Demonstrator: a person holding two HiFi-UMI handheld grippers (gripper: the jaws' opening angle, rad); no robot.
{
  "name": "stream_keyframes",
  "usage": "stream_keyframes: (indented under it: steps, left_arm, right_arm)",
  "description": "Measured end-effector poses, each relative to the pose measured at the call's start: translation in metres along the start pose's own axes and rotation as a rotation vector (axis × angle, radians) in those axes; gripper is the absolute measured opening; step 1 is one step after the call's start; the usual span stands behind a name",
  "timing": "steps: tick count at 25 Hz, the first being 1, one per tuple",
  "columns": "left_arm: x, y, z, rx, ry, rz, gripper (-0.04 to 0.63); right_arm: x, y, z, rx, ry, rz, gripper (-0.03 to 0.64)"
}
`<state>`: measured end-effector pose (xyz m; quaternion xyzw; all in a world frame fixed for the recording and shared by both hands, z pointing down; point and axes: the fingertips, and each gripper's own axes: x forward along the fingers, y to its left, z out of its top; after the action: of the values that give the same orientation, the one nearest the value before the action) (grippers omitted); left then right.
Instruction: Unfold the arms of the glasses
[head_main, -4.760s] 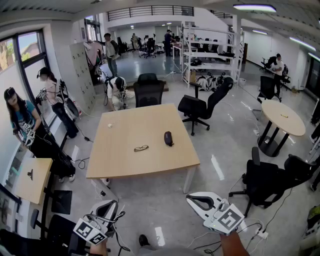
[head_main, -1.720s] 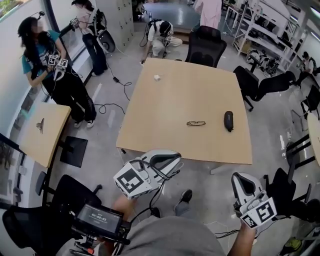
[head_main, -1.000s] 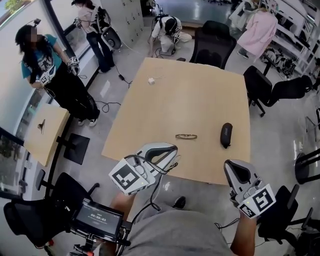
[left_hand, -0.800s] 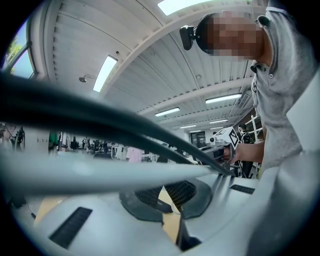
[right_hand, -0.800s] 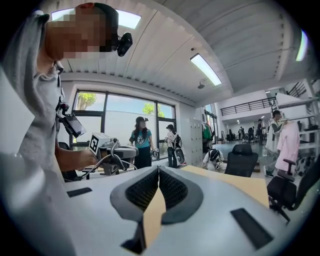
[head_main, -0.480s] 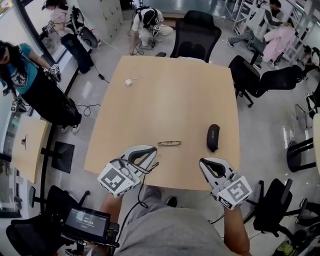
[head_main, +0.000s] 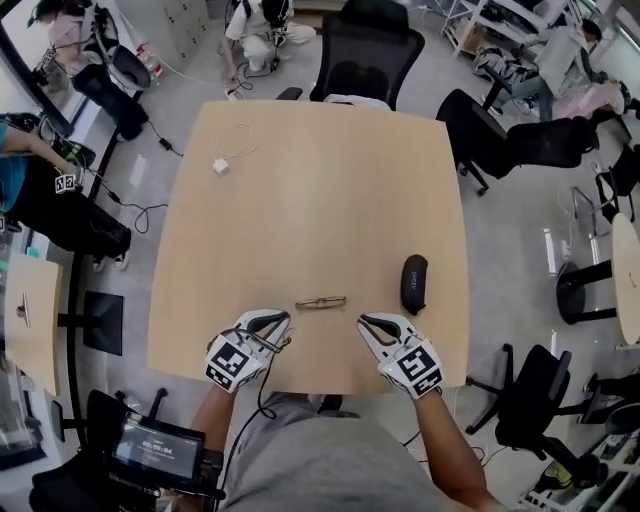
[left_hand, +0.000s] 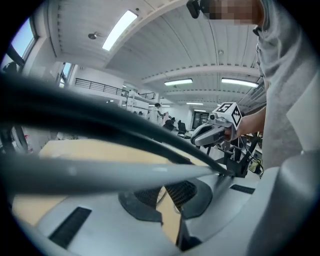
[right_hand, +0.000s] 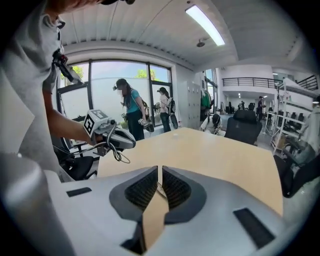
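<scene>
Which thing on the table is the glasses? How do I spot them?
Find the big wooden table in the middle. Near its front edge, between the left tool and right tool, lie the folded glasses. They are thin and wiry, unlike the fat dark case beside them.

the person's left forearm (head_main: 207, 420) and right forearm (head_main: 440, 447) reached forward from a grey-shirted torso, each hand gripping a two-jaw tool. the left gripper (head_main: 272, 322) and the right gripper (head_main: 372, 324) were level with each other and well apart, tips angled forward and slightly inward, marker cubes facing up. both pairs of jaws were closed together, with nothing between them.
</scene>
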<state>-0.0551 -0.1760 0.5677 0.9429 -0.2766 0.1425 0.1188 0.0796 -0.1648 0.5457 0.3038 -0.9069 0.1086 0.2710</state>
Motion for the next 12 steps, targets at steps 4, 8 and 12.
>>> stream_keyframes:
  steps: [4,8,12]
  left_arm:
    - [0.026,0.009,-0.045,0.016,0.095,-0.051,0.009]
    - [0.049,0.022,-0.080,0.014,0.174,-0.072,0.009]
    - [0.065,0.027,-0.104,0.008,0.225,-0.095,0.009]
  right_arm:
    - [0.041,-0.013,-0.042,0.032,0.118,0.019,0.012]
    - [0.076,-0.028,-0.075,0.036,0.220,0.031,0.039]
    - [0.102,-0.036,-0.106,0.002,0.329,0.051,0.075]
